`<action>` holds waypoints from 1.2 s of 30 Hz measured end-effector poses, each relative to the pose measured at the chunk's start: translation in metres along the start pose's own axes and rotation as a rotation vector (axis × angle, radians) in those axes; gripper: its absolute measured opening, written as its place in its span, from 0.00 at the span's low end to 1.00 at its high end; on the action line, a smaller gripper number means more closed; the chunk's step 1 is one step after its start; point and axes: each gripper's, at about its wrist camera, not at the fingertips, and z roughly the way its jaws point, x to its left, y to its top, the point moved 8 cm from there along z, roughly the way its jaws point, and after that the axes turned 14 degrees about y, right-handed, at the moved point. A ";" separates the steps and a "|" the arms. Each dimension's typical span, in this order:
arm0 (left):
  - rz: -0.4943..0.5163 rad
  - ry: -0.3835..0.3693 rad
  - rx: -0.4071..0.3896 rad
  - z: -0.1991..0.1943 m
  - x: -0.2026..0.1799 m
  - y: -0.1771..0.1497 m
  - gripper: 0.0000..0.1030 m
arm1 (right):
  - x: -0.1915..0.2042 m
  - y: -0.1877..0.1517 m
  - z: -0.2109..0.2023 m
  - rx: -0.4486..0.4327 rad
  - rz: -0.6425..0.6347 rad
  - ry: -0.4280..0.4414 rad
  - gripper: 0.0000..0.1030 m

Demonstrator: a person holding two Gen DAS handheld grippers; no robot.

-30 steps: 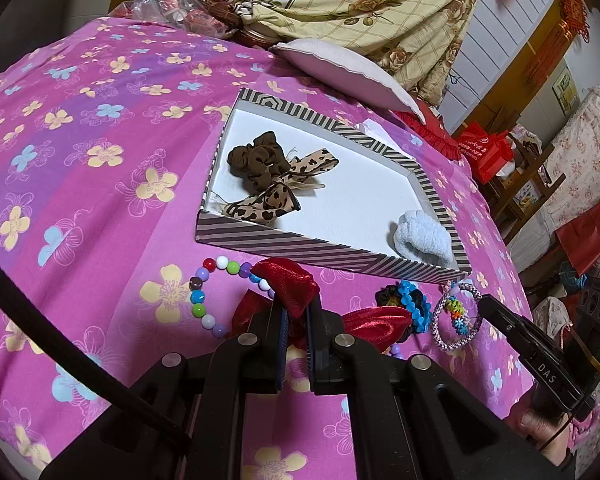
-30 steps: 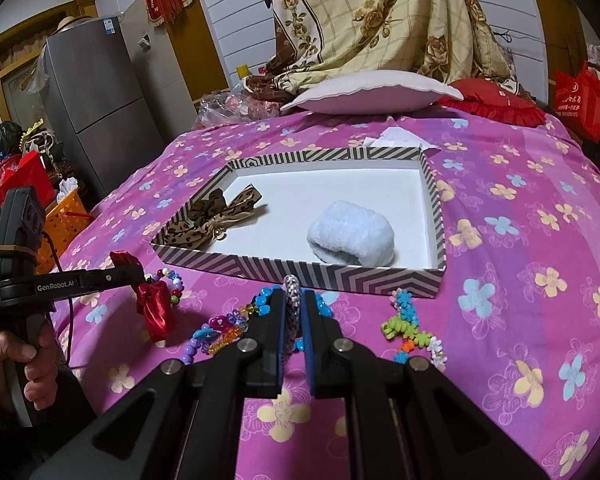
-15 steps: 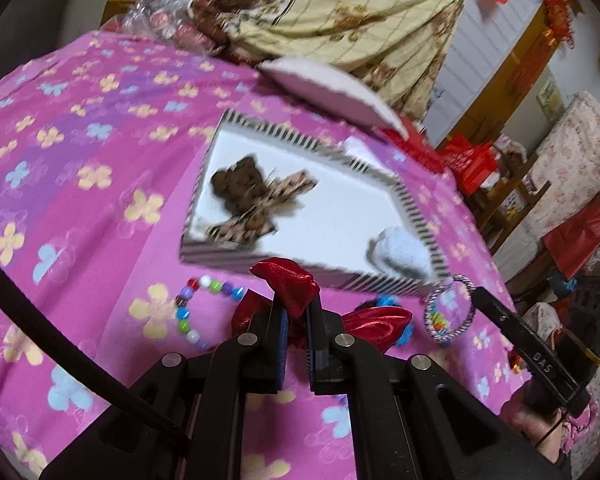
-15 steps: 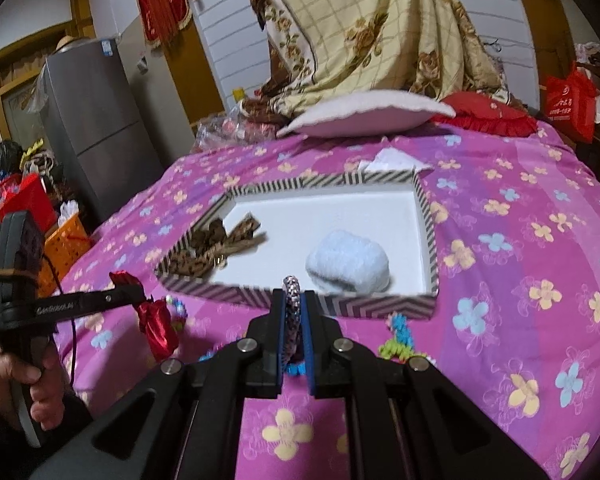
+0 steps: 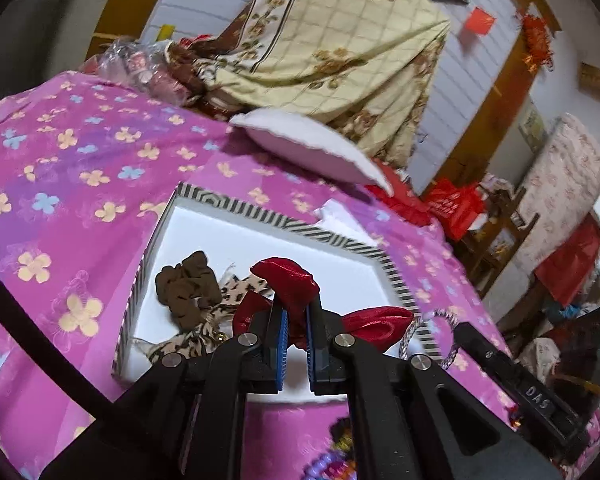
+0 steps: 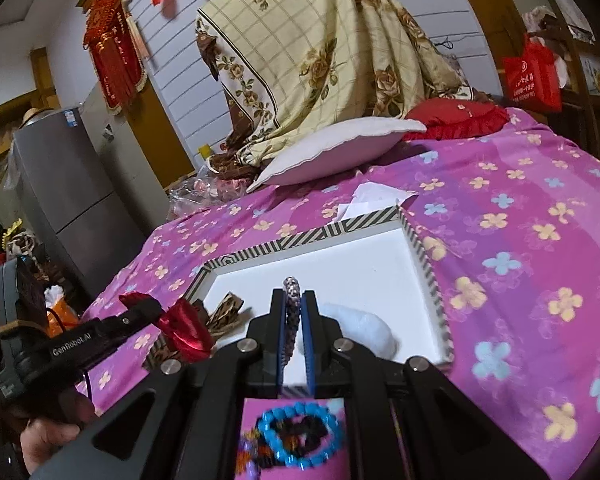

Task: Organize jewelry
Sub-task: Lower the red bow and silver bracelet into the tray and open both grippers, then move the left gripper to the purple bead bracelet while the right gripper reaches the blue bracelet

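Observation:
My left gripper (image 5: 296, 312) is shut on a red satin bow (image 5: 290, 280), held above the near edge of a white tray with a striped rim (image 5: 260, 216). A brown scrunchie (image 5: 186, 286) and a leopard-print bow (image 5: 204, 328) lie in the tray's left part. My right gripper (image 6: 294, 312) is shut on a silver braided bracelet (image 6: 292, 292), also over the tray's near edge (image 6: 308, 232). A pale blue fluffy scrunchie (image 6: 364, 326) lies in the tray just right of it. The left gripper with the red bow (image 6: 184, 328) shows at the left of the right wrist view.
Blue and mixed bead bracelets (image 6: 296, 436) lie on the pink flowered bedspread (image 6: 520, 240) below the grippers. A white pillow (image 6: 340, 148), a red cushion (image 6: 460, 118) and a draped floral blanket (image 6: 320, 48) sit beyond the tray. A hand (image 6: 52, 436) holds the left gripper.
Both grippers lifted their items off the bedspread and moved forward to the tray's near edge. The bead bracelets that were ahead now lie beneath them.

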 end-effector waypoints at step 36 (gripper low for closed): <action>0.005 0.033 0.129 -0.012 0.017 -0.026 0.23 | -0.055 0.000 -0.028 0.041 0.037 -0.171 0.24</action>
